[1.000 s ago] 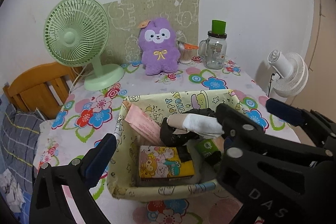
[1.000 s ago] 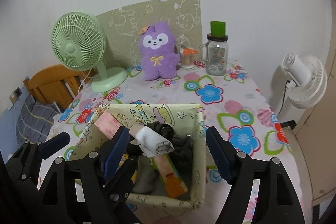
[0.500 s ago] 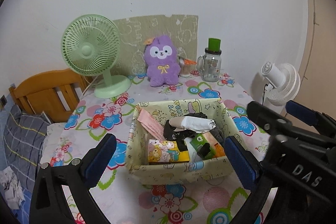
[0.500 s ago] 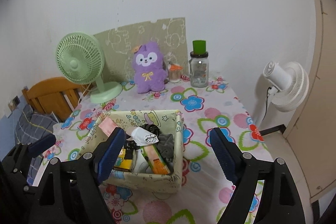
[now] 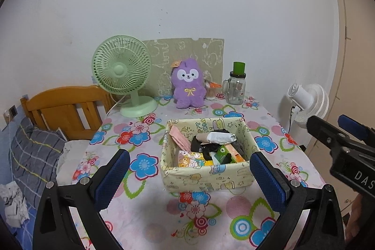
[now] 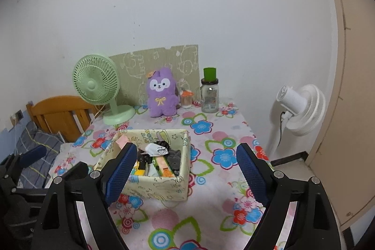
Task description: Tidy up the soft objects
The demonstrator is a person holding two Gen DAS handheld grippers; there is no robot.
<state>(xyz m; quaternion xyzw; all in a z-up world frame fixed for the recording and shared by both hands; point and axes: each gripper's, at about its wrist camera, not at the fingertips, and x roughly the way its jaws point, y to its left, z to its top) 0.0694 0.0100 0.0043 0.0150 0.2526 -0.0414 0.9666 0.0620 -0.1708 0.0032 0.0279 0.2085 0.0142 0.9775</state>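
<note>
Left gripper (image 5: 186, 176): jaws are standing wide apart and holding nothing; it is hovering at the bottom of the left wrist frame, above the table and short of the bin.
Right gripper (image 6: 186, 171): jaws are likewise spread wide and gripping nothing; it is sitting low in the right wrist frame, with its left finger overlapping the bin's near-left corner in the picture.
Fabric storage bin (image 5: 206, 176): a pale yellow cartoon-print bin is resting on the floral tablecloth (image 5: 140, 207), centre of the frame.
White rolled sock (image 5: 220, 137): it is lying on top of the pile inside the bin, toward the upper middle of the opening.
Black soft item (image 5: 199, 147): it is lying under the white roll; probably a sock or cloth, but the view is too small to say which.
Other bin contents: a pink packet (image 5: 179, 139) is leaning at the left wall, and a cartoon-print box (image 5: 191, 158) is sitting at the front.
Purple plush toy (image 5: 188, 86): it is standing upright at the far edge of the table, upper centre, well apart from the bin.
Surroundings: a green desk fan (image 5: 124, 72) is standing left of the plush, and a glass jar (image 5: 235, 89) right of it.
Progress: the rolled items are sitting in the bin, so that part appears done.
Remaining: the plush is the only soft object outside the bin; whether it belongs inside is a judgement call.
</note>
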